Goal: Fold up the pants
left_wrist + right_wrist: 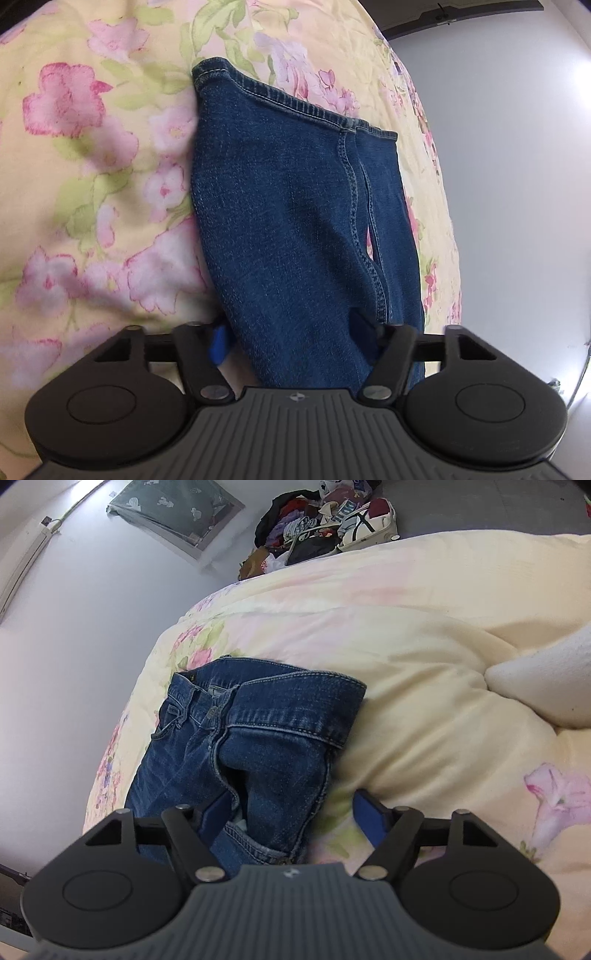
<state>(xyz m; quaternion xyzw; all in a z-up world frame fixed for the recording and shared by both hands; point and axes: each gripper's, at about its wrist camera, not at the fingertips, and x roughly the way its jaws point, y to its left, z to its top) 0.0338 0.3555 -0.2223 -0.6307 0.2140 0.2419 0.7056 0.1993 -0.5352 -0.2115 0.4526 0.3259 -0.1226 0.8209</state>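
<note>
Blue jeans [295, 221] are lying on a floral quilt [92, 166] spread over a bed, close to the quilt's edge beside the grey floor [517, 184].

In the left wrist view, the leg ends are pointing away, with the stitched hems [280, 99] at the far end and one leg lying over the other, a seam running down between them. The left gripper [295, 343] is sitting at the near end of the legs with its jaws spread wide, one on each side of the denim. A blue pad [218, 343] is showing on the left finger; the right finger is partly hidden by the cloth, and whether the pads are pressing on the fabric cannot be told.

In the right wrist view, the waistband [295, 716] is lying at the far end, doubled over so that the fly and a belt loop are showing to the left. The right gripper [291, 819] is also standing with its jaws apart: the left finger is resting over the denim near a front pocket [251, 845], and the right blue finger pad [367, 818] is lying on the bare quilt just beside the jeans.

Farther off, a pile of mixed clothes [317, 524] is sitting on the floor beyond the bed, and a grey patterned cushion [173, 509] is lying to its left. A white pillow [546, 679] is showing at the right edge.
</note>
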